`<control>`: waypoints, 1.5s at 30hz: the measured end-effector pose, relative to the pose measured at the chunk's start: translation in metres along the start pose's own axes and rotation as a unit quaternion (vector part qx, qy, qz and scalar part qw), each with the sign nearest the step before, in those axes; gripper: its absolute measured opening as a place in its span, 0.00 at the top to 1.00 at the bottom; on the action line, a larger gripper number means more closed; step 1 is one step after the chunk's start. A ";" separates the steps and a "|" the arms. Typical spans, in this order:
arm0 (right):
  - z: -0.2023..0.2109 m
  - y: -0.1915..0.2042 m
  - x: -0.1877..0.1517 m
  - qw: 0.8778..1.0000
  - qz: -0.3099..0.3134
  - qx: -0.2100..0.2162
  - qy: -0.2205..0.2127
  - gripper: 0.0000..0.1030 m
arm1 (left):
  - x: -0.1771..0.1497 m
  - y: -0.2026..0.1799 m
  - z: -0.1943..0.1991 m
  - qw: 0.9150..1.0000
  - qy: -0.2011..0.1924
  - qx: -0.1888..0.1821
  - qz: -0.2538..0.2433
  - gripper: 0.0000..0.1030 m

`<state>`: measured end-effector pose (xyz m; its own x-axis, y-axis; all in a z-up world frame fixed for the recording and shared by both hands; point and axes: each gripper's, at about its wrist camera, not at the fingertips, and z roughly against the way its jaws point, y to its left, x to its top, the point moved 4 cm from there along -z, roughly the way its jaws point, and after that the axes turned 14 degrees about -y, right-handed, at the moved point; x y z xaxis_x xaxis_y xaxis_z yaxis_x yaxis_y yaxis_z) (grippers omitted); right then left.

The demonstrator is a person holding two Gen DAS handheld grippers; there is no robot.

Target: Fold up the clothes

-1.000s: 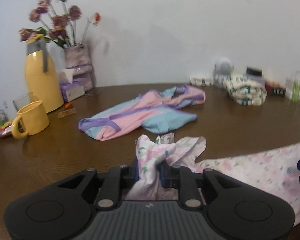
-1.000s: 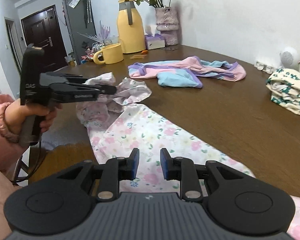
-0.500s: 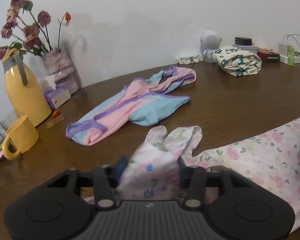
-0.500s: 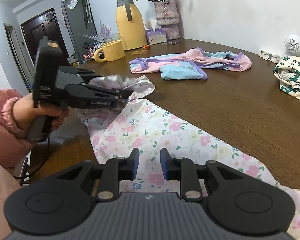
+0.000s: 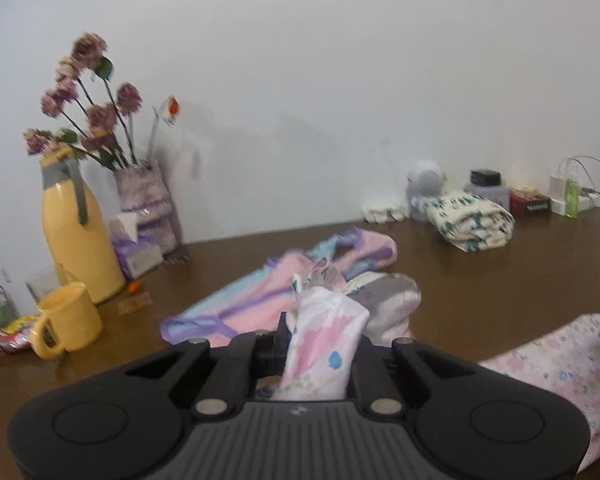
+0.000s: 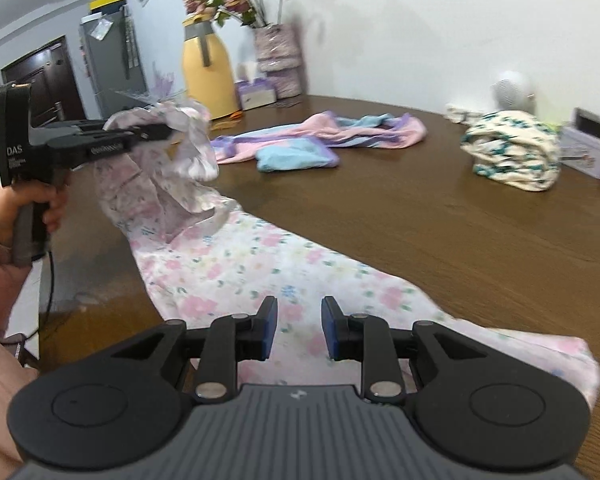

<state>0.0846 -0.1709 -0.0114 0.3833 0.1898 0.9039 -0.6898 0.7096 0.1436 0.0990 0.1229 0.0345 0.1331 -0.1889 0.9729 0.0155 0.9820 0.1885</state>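
Note:
A pink floral garment (image 6: 260, 268) lies stretched along the near edge of the brown table (image 6: 440, 216). My left gripper (image 5: 320, 336) is shut on a bunched end of this floral garment (image 5: 324, 344) and holds it lifted above the table; it shows in the right wrist view (image 6: 168, 132) at the left, with cloth hanging from it. My right gripper (image 6: 298, 326) is open and empty, just above the garment's other part. A pink, blue and purple garment (image 6: 320, 140) lies spread farther back. A folded white and green floral cloth (image 6: 512, 152) sits at the right.
A yellow thermos (image 5: 76, 236), a yellow mug (image 5: 68, 320), a flower vase (image 5: 144, 200) and a tissue box (image 5: 140, 256) stand at the back left. A white speaker (image 5: 424, 184), small boxes (image 5: 528, 200) and chargers (image 5: 560, 192) line the back right wall.
My left gripper has closed on the end of the floral garment and lifted it up off the table. My right gripper has stayed open over the garment.

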 end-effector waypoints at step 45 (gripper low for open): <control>-0.099 0.054 0.054 0.984 0.050 0.166 0.028 0.76 | -0.014 -0.083 0.067 0.981 0.034 -0.188 0.041 0.33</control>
<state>0.1289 -0.0555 0.0051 0.3303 0.2906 0.8980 -0.8851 0.4258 0.1878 0.0293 0.0437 0.0145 0.2148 -0.1198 0.9693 0.3642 0.9307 0.0343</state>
